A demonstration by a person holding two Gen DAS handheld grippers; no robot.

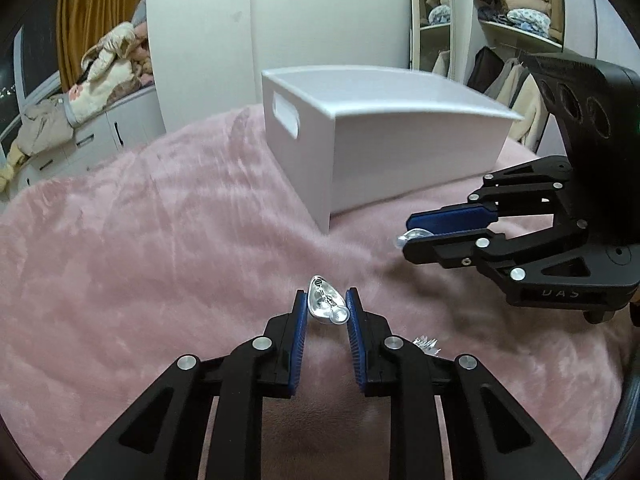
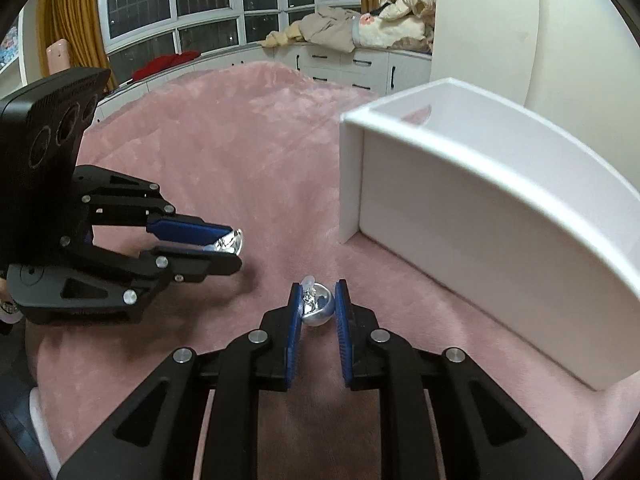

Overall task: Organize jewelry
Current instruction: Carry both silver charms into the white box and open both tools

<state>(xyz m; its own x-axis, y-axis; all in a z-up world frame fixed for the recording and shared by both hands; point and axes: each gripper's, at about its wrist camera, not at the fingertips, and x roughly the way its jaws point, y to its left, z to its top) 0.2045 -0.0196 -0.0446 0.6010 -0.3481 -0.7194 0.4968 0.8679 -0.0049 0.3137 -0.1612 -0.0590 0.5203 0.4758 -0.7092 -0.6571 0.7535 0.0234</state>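
My left gripper [image 1: 327, 303] is shut on a silver teardrop earring [image 1: 325, 305], held above the pink blanket; it also shows in the right wrist view [image 2: 230, 246] with the earring [image 2: 230, 242] at its tips. My right gripper [image 2: 318, 300] is shut on a second silver earring [image 2: 317, 307]; in the left wrist view it [image 1: 406, 236] sits at the right with that earring [image 1: 410, 237] poking from its tips. A white box [image 1: 376, 128] with a handle slot stands beyond both grippers, also in the right wrist view [image 2: 488, 216].
A fluffy pink blanket [image 1: 140, 248] covers the bed. A small clear spiky piece [image 1: 427, 345] lies on it by my left gripper's right finger. White cabinets with piled clothes [image 2: 352, 28] stand by the window; shelves of clothing [image 1: 520, 16] are at the far right.
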